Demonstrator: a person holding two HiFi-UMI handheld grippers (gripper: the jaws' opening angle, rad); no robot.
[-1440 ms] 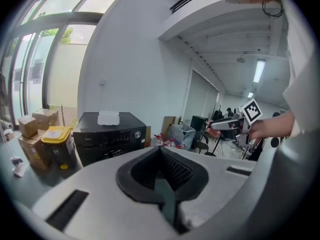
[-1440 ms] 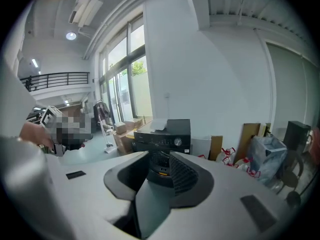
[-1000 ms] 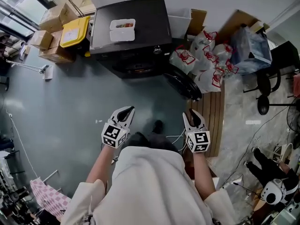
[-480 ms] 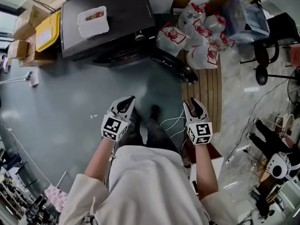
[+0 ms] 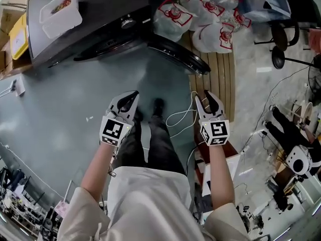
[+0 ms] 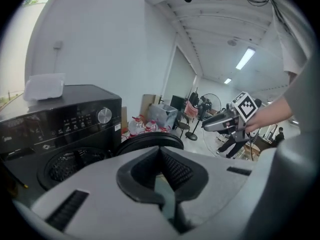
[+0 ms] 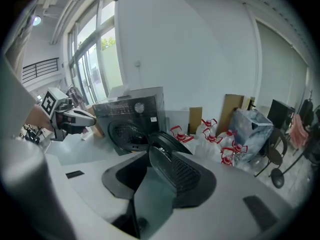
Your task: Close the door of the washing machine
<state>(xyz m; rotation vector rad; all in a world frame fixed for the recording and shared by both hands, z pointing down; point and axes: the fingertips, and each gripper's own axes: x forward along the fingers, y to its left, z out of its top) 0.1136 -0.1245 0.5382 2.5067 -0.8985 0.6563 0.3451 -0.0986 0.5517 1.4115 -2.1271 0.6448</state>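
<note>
The black washing machine (image 5: 95,14) stands at the top left of the head view, and its round door (image 5: 175,54) hangs open to the right. Both grippers hover over the grey floor short of it, apart from the door. My left gripper (image 5: 129,100) is open and empty. It faces the drum opening (image 6: 75,166) and the door (image 6: 150,141). My right gripper (image 5: 208,100) is open with nothing between its fingers, and its jaws have just been opening. In the right gripper view the door (image 7: 167,141) sits straight beyond the jaws, with the machine (image 7: 132,114) behind it.
A white lidded box (image 5: 60,14) rests on the machine's top. Bagged water bottles with red handles (image 5: 200,14) crowd the floor right of the door. A slatted wooden board (image 5: 220,74) and a white cable (image 5: 178,117) lie near my right gripper. An office chair (image 5: 286,49) stands at the far right.
The machine and its open door have grown larger and slid toward the upper left of the head view. Both grippers have sunk lower over the floor, still side by side.
</note>
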